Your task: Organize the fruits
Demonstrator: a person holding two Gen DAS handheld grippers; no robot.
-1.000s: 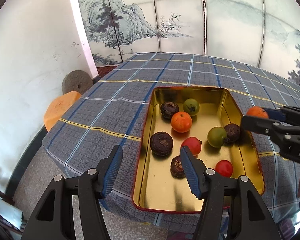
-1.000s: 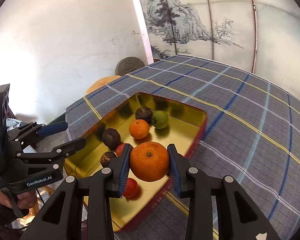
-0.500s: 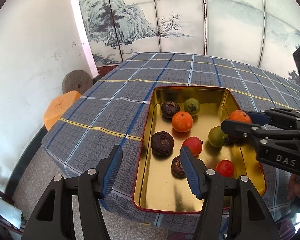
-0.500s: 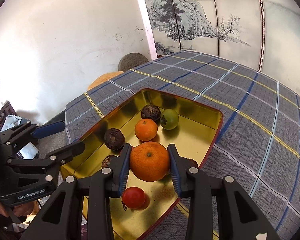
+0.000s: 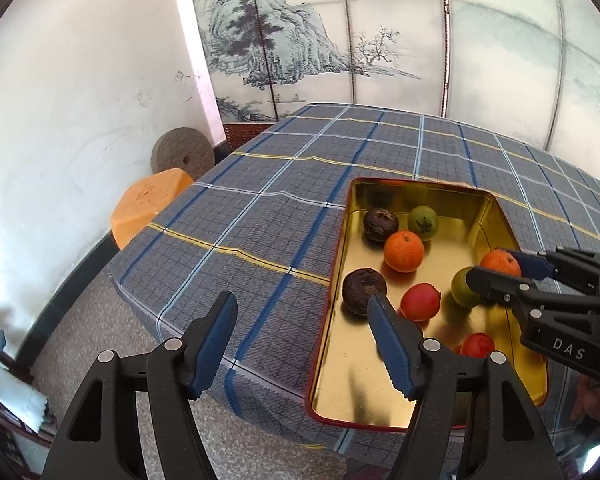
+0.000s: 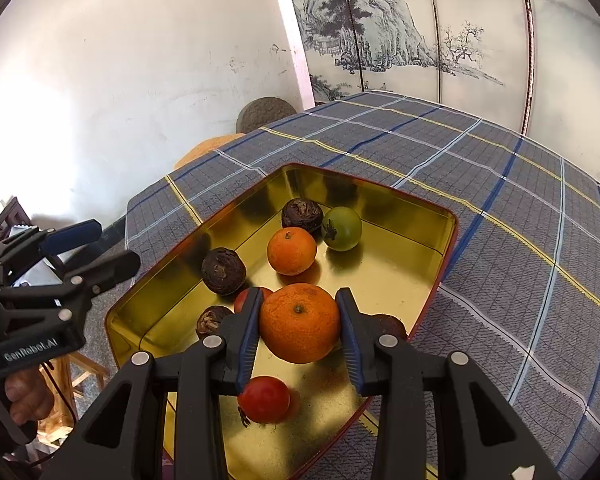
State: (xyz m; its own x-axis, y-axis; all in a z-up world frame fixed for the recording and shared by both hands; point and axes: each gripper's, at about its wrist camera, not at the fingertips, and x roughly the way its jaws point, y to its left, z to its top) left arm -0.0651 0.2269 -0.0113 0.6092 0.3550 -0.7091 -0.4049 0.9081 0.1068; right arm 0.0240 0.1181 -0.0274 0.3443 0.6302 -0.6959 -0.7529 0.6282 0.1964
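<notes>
Over the near corner of a surface (image 5: 284, 184) covered in blue-grey plaid cloth with yellow and white lines sits a gold tin tray (image 6: 384, 200) with a red rim. Inside the tray lie dark wrinkled fruits, a smaller orange (image 6: 291, 250), green fruits and red ones. The right gripper (image 6: 299, 330) has its blue-padded fingers (image 6: 247, 340) closed against both sides of a large orange (image 6: 299, 322), held above the tray's right half, over the other fruit. The left gripper (image 5: 300, 344) hangs at the surface's near edge with its fingers (image 5: 216, 340) spread wide and nothing between them; one finger overlaps the tray's left side. Behind the surface stands a folding screen (image 5: 340, 40) painted with misty mountains and pines, meeting a scuffed white wall (image 5: 80, 100). By the wall, an orange stool (image 5: 148, 204) stands beside a round grey millstone (image 5: 183, 156).
</notes>
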